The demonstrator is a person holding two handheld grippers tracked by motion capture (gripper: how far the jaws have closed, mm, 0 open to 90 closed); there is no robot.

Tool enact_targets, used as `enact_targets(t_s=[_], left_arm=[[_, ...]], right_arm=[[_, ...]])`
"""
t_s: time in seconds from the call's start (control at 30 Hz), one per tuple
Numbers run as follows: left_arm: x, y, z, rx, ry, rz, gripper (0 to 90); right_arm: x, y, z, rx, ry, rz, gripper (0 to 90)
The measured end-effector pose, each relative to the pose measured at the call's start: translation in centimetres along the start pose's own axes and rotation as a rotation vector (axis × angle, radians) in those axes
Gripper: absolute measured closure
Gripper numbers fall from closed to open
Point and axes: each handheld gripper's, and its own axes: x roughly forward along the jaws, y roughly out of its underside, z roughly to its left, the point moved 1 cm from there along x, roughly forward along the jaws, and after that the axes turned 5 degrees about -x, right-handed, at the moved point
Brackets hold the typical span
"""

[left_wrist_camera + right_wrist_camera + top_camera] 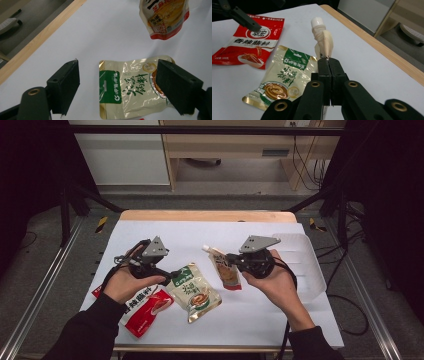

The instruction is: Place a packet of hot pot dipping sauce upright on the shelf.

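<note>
Right gripper view, fingers [327,65] pinching floppy spouted pouch [323,40], left gripper [117,85] wide above glossy green-gold sachet [130,87]

Grey floor [50,270] around white-covered table [260,315]; wooden cabinet [235,150] far, white panel [120,160] far left, black curtains [390,195] both sides.

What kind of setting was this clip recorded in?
Probably a lab or recording rig, not a kitchen: a white-covered table inside a black metal frame, loose cables on the floor, and sauce pouches laid out as props.
</note>
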Motion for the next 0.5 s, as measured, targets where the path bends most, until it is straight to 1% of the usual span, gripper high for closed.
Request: enact_targets(t_s=[0.07, 0.13, 0.17, 0.2, 0.23, 0.27, 0.3, 0.37, 0.43, 0.47, 0.5], left_arm=[[0.1, -0.5, 0.1, 0.000, 0.020, -0.006, 21.8], [0.1, -0.8, 0.2, 0.008, 0.038, -0.002, 23.2], [0.1, -0.9, 0.2, 0.004, 0.050, -0.003, 24.2], [0.1, -0.9, 0.2, 0.004, 0.050, -0.003, 26.3], [0.0, -1.0, 0.0, 0.015, 0.062, -0.003, 27.9], [0.0, -1.0, 0.0, 0.015, 0.062, -0.003, 29.1], [-0.1, -1.1, -0.1, 0.023, 0.064, -0.001, 30.1], [-0.2, -1.2, -0.4, 0.034, 0.073, 0.000, 30.8], [-0.2, -1.3, -0.5, 0.033, 0.083, -0.002, 33.2], [-0.2, -1.3, -0.5, 0.033, 0.083, -0.002, 33.9], [-0.1, -1.3, -0.5, 0.034, 0.094, -0.005, 35.1]], right_arm=[[0.4, -0.6, 0.3, -0.022, -0.018, -0.008, 89.6], [0.6, -1.0, 0.6, -0.033, -0.031, -0.017, 89.6], [0.8, -1.2, 0.7, -0.035, -0.036, -0.023, 89.6], [0.8, -1.2, 0.7, -0.035, -0.036, -0.023, 89.6], [1.0, -1.5, 1.1, -0.051, -0.048, -0.028, 89.7], [1.0, -1.5, 1.1, -0.051, -0.048, -0.028, 89.7], [1.2, -1.8, 1.4, -0.061, -0.061, -0.033, 89.6], [1.2, -1.9, 1.6, -0.064, -0.067, -0.034, 89.6], [1.5, -2.3, 2.2, -0.075, -0.085, -0.044, 89.6], [1.5, -2.3, 2.2, -0.075, -0.085, -0.044, 89.6], [1.6, -2.4, 2.5, -0.081, -0.093, -0.044, 89.6]])
